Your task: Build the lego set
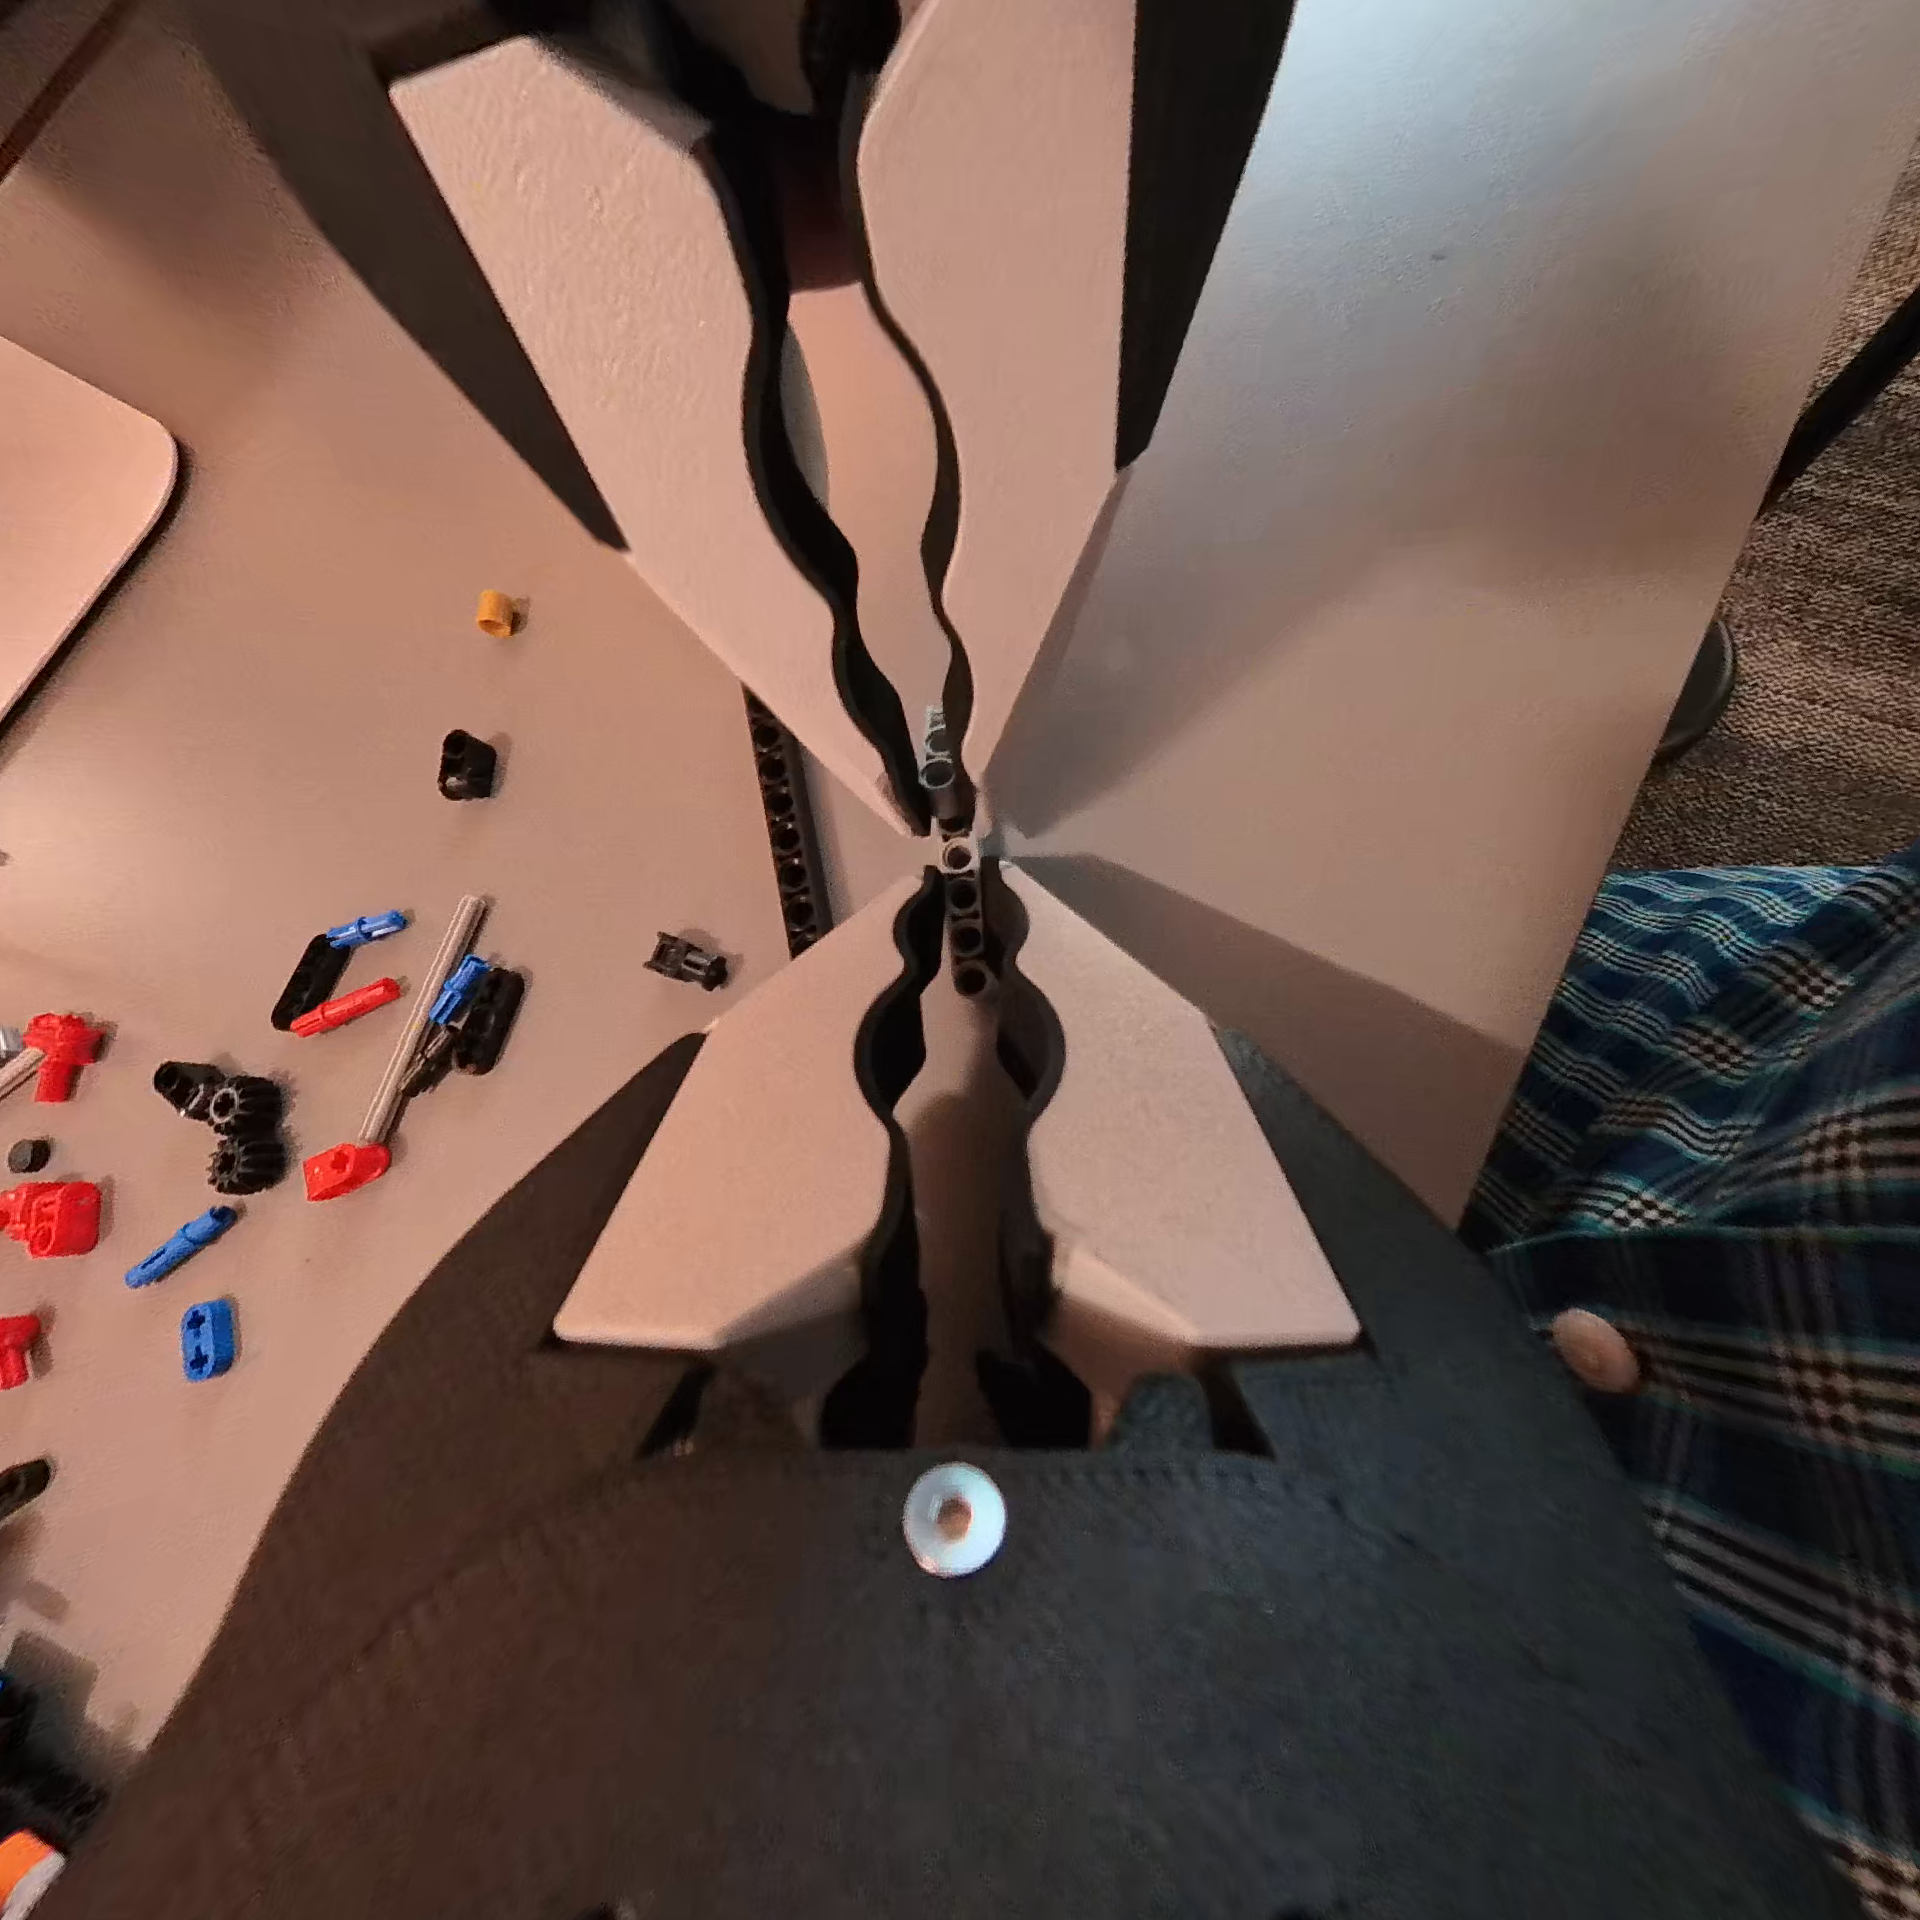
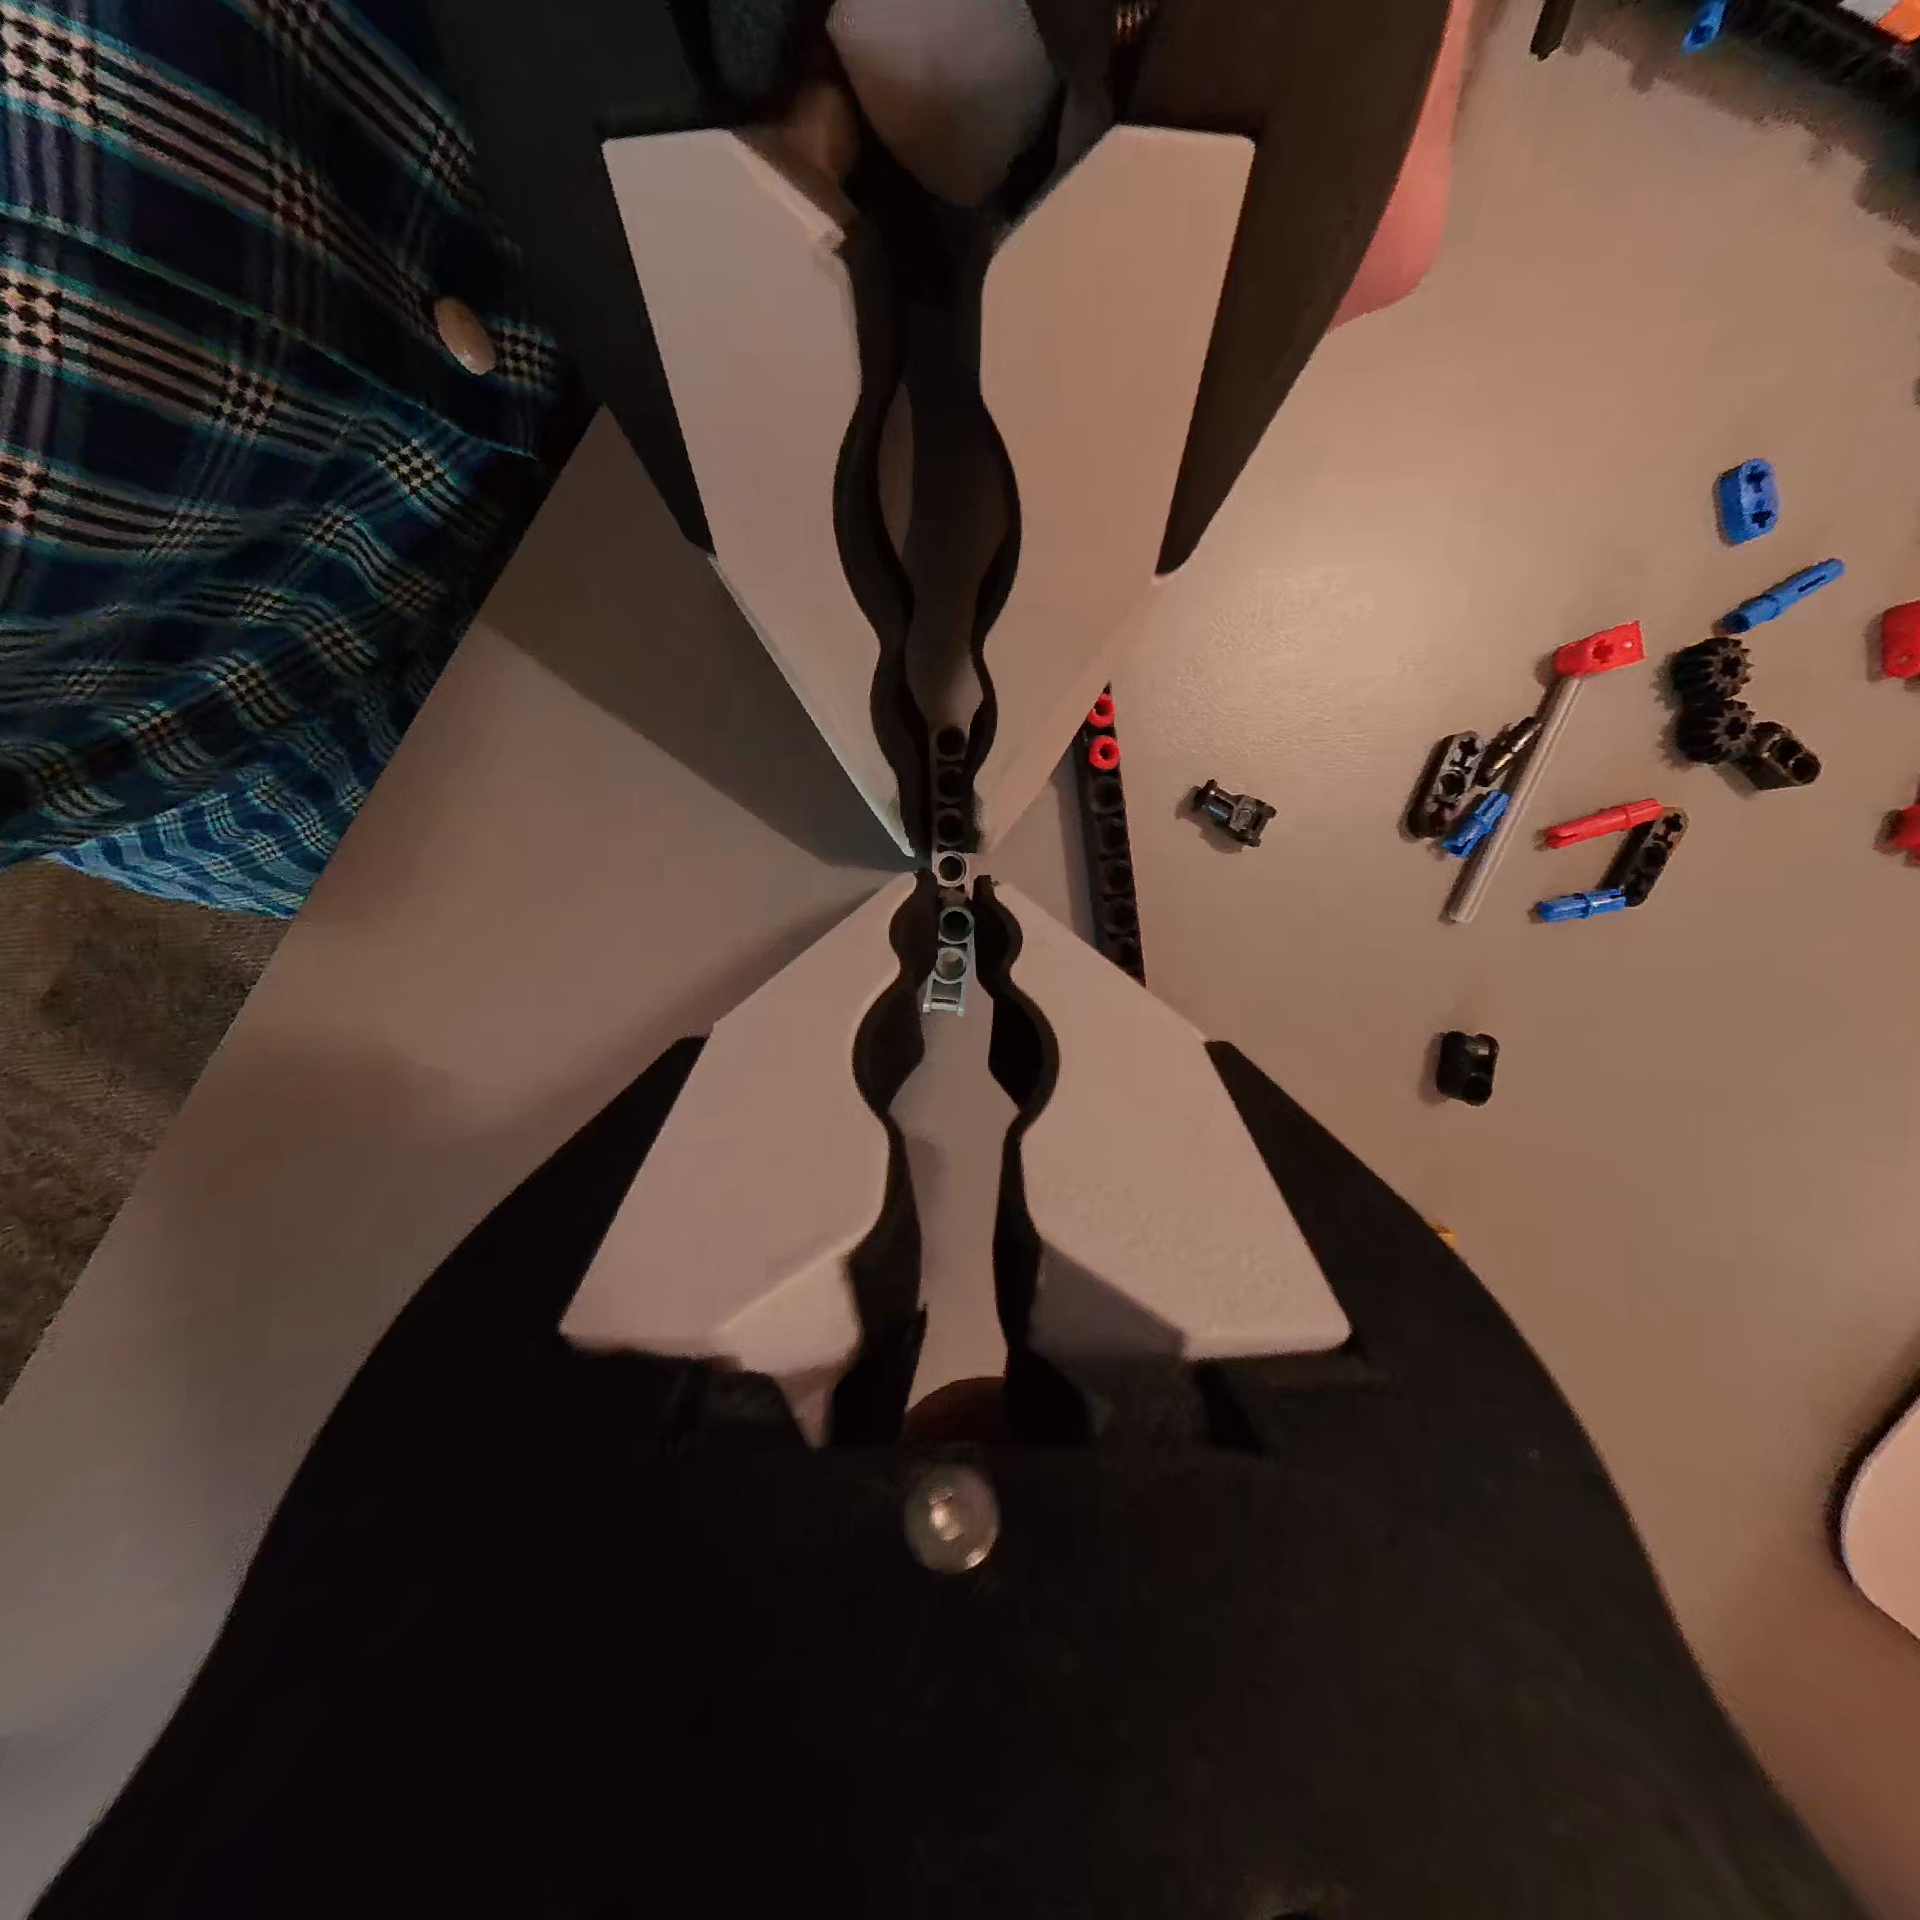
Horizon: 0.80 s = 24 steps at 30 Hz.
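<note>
My two grippers meet tip to tip above the table. My left gripper (image 1: 961,883) is shut on a short black beam with holes (image 1: 966,940). My right gripper (image 2: 951,896) is shut on a small grey beam (image 2: 949,961). The two pieces meet end to end at a grey ring-shaped joint (image 1: 957,854), also in the right wrist view (image 2: 953,865). In the left wrist view the right gripper (image 1: 951,816) comes in from the top with the grey beam (image 1: 938,758). In the right wrist view the left gripper (image 2: 945,842) comes in from the top with the black beam (image 2: 949,784).
A long black beam (image 1: 790,831) lies on the table under the grippers, with red pins at one end (image 2: 1101,727). Loose pieces lie beyond: black gears (image 1: 244,1132), a grey axle (image 1: 421,1023), blue pins, red connectors, a yellow bush (image 1: 499,613). A plaid shirt (image 1: 1714,1143) is near the table edge. The tips of both grippers are at nearly the same place.
</note>
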Each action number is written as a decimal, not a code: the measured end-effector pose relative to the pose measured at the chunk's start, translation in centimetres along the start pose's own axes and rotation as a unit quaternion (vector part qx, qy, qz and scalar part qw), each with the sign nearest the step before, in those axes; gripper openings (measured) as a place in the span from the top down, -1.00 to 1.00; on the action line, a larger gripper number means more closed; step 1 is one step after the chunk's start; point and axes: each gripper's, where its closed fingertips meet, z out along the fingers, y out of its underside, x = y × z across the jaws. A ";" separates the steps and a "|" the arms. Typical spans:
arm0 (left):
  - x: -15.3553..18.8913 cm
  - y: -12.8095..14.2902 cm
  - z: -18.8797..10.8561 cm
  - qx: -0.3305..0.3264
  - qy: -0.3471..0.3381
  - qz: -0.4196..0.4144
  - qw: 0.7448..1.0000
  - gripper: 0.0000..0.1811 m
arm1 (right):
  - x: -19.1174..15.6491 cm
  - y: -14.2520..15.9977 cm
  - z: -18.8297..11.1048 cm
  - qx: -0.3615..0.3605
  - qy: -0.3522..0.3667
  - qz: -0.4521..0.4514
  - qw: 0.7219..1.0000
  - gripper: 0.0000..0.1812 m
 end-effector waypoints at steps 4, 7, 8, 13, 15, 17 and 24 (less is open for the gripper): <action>0.0 0.0 0.0 0.000 0.003 -0.003 1.000 0.94 | 0.0 0.0 0.0 0.001 0.012 -0.006 1.000 0.96; 0.0 0.0 0.0 0.000 0.002 -0.002 1.000 0.94 | 0.0 -0.1 0.2 -0.003 0.005 -0.011 1.000 0.96; 0.0 0.0 0.0 0.000 0.002 -0.001 1.000 0.94 | -0.1 -0.1 0.5 -0.008 0.000 -0.013 1.000 0.96; -0.1 0.1 0.1 -0.002 0.001 -0.001 1.000 0.93 | -0.1 0.0 0.5 0.013 -0.004 -0.004 1.000 0.96; -0.1 0.1 0.1 -0.002 0.004 -0.004 1.000 0.94 | -0.1 0.0 0.6 0.026 -0.009 0.009 1.000 0.96; -0.1 0.1 0.1 -0.001 0.007 -0.007 1.000 0.94 | -0.1 -0.1 0.5 0.039 -0.010 0.027 0.999 0.96; -0.1 0.0 0.1 -0.001 0.001 -0.001 1.000 0.94 | 0.0 0.0 -0.8 0.088 0.032 0.053 0.994 0.94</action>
